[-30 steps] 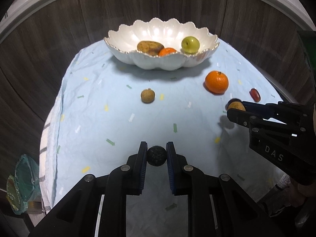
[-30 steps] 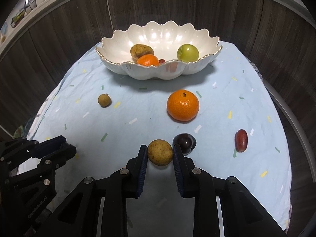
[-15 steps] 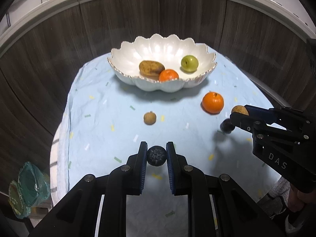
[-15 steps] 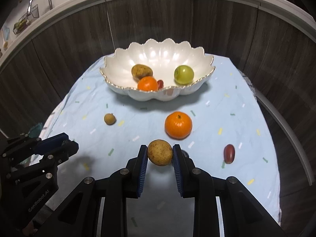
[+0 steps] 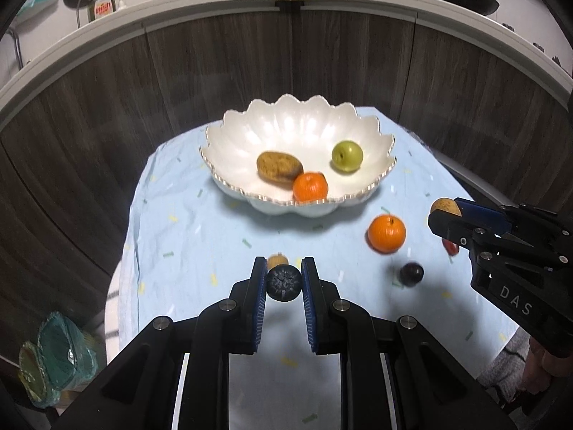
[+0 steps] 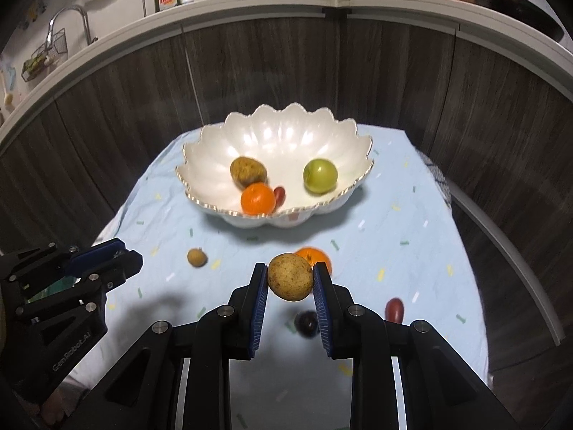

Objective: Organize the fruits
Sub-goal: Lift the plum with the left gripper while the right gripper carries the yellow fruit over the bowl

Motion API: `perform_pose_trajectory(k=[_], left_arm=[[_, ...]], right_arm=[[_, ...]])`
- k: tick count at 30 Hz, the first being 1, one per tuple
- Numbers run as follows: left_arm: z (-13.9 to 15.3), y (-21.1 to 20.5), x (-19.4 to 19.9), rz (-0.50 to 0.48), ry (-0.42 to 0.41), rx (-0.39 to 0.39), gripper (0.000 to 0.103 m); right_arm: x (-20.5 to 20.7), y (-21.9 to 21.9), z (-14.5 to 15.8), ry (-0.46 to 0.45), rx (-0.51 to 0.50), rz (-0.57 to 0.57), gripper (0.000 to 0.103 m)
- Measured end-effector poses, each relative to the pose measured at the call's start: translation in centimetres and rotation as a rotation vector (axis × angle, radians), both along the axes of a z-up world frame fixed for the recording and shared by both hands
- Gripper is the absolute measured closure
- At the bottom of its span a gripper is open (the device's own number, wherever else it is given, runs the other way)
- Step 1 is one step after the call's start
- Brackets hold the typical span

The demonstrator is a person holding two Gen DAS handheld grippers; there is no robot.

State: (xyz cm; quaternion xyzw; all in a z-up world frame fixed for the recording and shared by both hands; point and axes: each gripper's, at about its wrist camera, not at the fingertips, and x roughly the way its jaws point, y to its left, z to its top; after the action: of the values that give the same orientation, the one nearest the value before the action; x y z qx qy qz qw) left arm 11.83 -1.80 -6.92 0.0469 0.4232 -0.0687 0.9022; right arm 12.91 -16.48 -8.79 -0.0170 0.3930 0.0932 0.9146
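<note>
Left gripper (image 5: 284, 283): clamping 1 dark bumpy fruit (image 5: 283, 282) between its pads. Right gripper (image 6: 290, 281): gripping 1 tan speckled fruit (image 6: 290, 281), which is partly hiding the orange (image 6: 318, 256) lying behind. Both are hovering above the cloth (image 5: 200, 236), short of the white bowl (image 5: 250, 136).

Glossy pearly bowl (image 5: 286, 132), wrinkled cloth (image 5: 200, 236)

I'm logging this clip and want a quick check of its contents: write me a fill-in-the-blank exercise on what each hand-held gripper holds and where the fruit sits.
1. The left hand-held gripper is shut on a small ____ bumpy fruit.
2. The right hand-held gripper grips a speckled ____ round fruit.
3. The green fruit lies inside the white scalloped ____.
4. The large orange outside the bowl rests on the light ____ cloth.

Missing words: black; tan; bowl; blue
</note>
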Motion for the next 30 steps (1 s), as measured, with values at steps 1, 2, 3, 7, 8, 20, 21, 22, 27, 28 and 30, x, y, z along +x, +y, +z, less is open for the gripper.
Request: perform_pose_trajectory(k=[1,2,3,7,8,20,21,22,27,28,30], left_arm=[[0.2,0.0,0.2,0.001,-0.006,0.000,0.083],[0.4,0.0,0.5,0.001,-0.011,0.000,0.083],[0.6,0.1,0.8,0.002,-0.015,-0.002,0.083],[1.1,0.4,1.9,0.005,-0.022,-0.007,0.083],[1.3,0.5,2.2,0.006,-0.026,-0.007,0.083],[2.6,0.8,5.4,0.008,-0.061,-0.004,0.083],[2.6,0.8,5.7,0.006,-0.063,-0.005,0.083],[2.6,0.8,6.0,0.006,-0.064,-0.004,0.083],[2.5,1.0,7.6,0.006,-0.065,-0.006,0.083],[2.4,1.0,8.0,0.006,-0.063,-0.006,0.083],[2.2,1.0,8.6,0.006,-0.059,-0.006,0.083]], right_arm=[[0.2,0.0,0.2,-0.008,-0.002,0.000,0.076],[0.4,0.0,0.4,-0.014,-0.004,-0.001,0.076],[0.6,0.0,0.6,-0.019,-0.005,-0.001,0.076],[1.6,-0.1,1.3,-0.042,-0.012,-0.005,0.076],[1.8,-0.1,1.4,-0.046,-0.012,-0.006,0.076],[4.2,-0.2,2.4,-0.074,-0.017,-0.006,0.076],[4.4,-0.2,2.5,-0.074,-0.017,-0.006,0.076],[4.6,-0.2,2.5,-0.074,-0.015,-0.007,0.076],[5.9,-0.2,2.5,-0.076,-0.014,-0.014,0.076],[6.3,-0.3,2.5,-0.076,-0.014,-0.016,0.076],[6.9,-0.3,2.4,-0.073,-0.013,-0.020,0.076]])
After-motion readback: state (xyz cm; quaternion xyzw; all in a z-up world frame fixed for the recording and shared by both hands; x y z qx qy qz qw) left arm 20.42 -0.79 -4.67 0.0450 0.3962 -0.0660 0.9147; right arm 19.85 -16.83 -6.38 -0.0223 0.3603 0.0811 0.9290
